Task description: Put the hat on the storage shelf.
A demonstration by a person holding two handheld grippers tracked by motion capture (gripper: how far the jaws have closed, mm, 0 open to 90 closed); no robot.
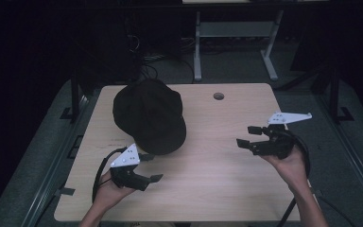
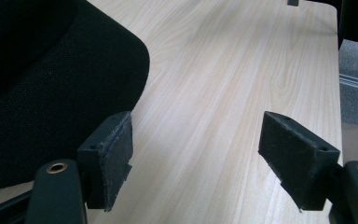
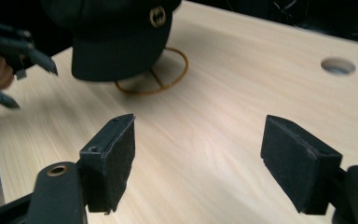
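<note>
A black cap (image 1: 149, 116) sits at the back left of the wooden table (image 1: 208, 165). In the right gripper view the cap (image 3: 116, 37) has a small gold emblem and rests on a gold wire stand (image 3: 157, 79). My left gripper (image 1: 155, 167) stands open just in front of the cap's brim; in its own view the left gripper (image 2: 196, 149) has bare table between its jaws and the cap (image 2: 51, 84) beside its left jaw. My right gripper (image 1: 244, 135) is open at the table's right side, pointing left with nothing in it. Beyond the right gripper (image 3: 198, 149) lie the cap and the left gripper (image 3: 35, 87).
A round cable hole (image 1: 219, 96) is in the table near its back edge, also visible as the hole (image 3: 338, 66) in the right gripper view. Desk legs and cables stand on the dark floor behind the table. Bare wood lies between the two grippers.
</note>
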